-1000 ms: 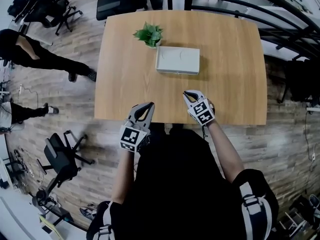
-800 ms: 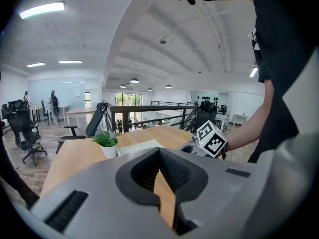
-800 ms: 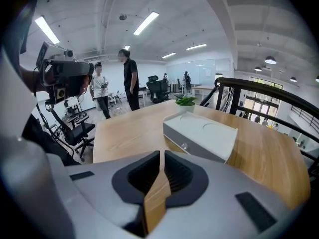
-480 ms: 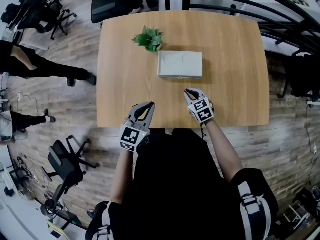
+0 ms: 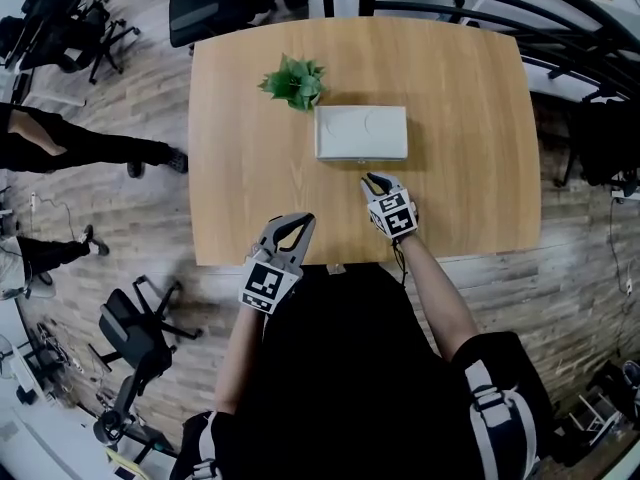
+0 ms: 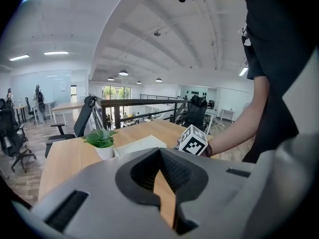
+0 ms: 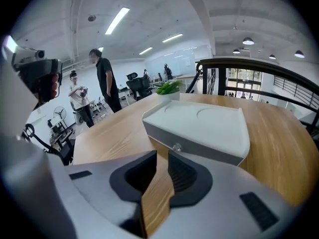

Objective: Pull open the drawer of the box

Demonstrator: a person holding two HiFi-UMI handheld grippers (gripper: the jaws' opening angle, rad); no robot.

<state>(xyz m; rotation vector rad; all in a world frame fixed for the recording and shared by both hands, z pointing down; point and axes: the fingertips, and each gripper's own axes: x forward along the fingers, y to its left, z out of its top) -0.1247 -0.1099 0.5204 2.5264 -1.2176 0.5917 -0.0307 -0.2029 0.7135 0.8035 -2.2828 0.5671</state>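
The right gripper (image 5: 374, 181), its empty jaws having just been opening to a narrow gap, is facing the drawer knob (image 7: 176, 147) on the near long side of the box (image 5: 361, 133) just ahead, while the left gripper (image 5: 304, 219) is hovering farther back, tips together.

Wooden table (image 5: 250, 168) with rounded corners, seen from above. A closed white box (image 5: 361, 133) lies near its centre. A small potted plant (image 5: 294, 81) stands just beside the box, at ten o'clock.
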